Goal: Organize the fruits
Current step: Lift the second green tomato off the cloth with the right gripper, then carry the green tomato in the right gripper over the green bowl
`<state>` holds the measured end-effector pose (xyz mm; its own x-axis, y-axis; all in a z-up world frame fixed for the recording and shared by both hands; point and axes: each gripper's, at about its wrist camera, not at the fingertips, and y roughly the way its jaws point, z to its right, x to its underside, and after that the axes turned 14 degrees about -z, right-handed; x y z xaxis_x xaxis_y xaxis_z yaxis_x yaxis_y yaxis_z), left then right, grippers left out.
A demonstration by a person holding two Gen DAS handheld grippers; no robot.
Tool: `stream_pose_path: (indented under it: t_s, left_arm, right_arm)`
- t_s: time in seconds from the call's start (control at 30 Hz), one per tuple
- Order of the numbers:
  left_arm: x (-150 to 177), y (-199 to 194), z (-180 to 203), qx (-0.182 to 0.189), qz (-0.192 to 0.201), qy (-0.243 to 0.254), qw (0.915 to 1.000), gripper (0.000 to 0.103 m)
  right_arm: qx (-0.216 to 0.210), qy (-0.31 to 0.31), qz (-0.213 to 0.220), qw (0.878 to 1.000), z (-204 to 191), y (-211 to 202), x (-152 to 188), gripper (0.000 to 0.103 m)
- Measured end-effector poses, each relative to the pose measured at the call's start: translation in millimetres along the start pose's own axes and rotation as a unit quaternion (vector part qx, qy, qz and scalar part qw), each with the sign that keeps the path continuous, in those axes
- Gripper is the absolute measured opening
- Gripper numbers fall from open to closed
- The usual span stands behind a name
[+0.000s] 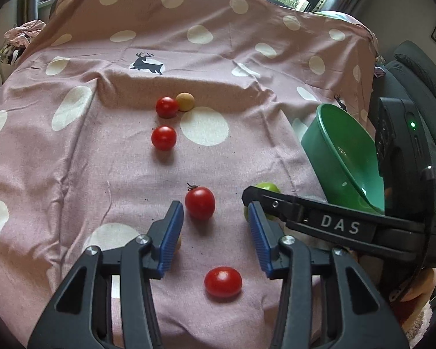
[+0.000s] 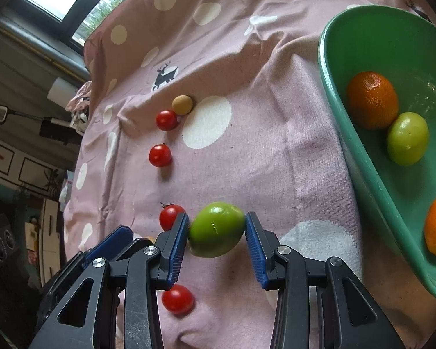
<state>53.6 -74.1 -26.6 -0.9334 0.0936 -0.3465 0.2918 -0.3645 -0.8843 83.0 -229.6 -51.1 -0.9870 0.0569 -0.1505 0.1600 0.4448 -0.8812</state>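
Right gripper seated around a green fruit; left gripper idle over the tomatoes.

Left to right: the left gripper (image 1: 215, 224) hangs with fingers spread and empty above the polka-dot cloth (image 1: 72, 160), a red tomato (image 1: 200, 206) just ahead of the gap and another (image 1: 223, 281) beneath it. Two more tomatoes and a tan fruit (image 1: 185, 101) lie toward the far edge. The right gripper (image 2: 216, 232) brackets the green fruit (image 2: 216, 229), both pads at its sides; whether it is lifted cannot be told. The green bowl (image 2: 360, 151) at the right edge holds two oranges and a green fruit. Recommended: firm squeeze, lift clear of the rim, release low inside.
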Motion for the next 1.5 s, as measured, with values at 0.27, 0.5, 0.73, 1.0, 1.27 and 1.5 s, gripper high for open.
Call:
stream_pose_path:
  t_s: [0.27,0.5,0.73,1.0,1.27,1.5]
  left_arm:
    - [4,12,8,0.012,-0.025,0.017,0.9995,0.043]
    - [7,19,17,0.028,-0.04,0.034,0.9982,0.043]
    - [6,33,22,0.033,-0.055,0.034,0.9974,0.043]
    - [3,44,21,0.037,-0.061,0.02,0.9973,0.033]
    - [2,42,22,0.024,-0.049,0.018,0.9984,0.026]
    - [5,16,34,0.012,-0.002,0.036,0.9993,0.026]
  right_arm:
    - [-0.005,0.005,-0.012,1.0,4,7,0,0.042]
    - [-0.013,0.007,-0.014,1.0,6,8,-1,0.042]
    - [-0.023,0.005,-0.019,1.0,6,9,-1,0.042]
    - [-0.038,0.003,-0.027,0.999,4,10,0,0.042]
    - [-0.033,0.003,-0.021,0.999,2,8,2,0.042]
    - [-0.043,-0.011,0.013,0.999,-7,-15,8,0.042]
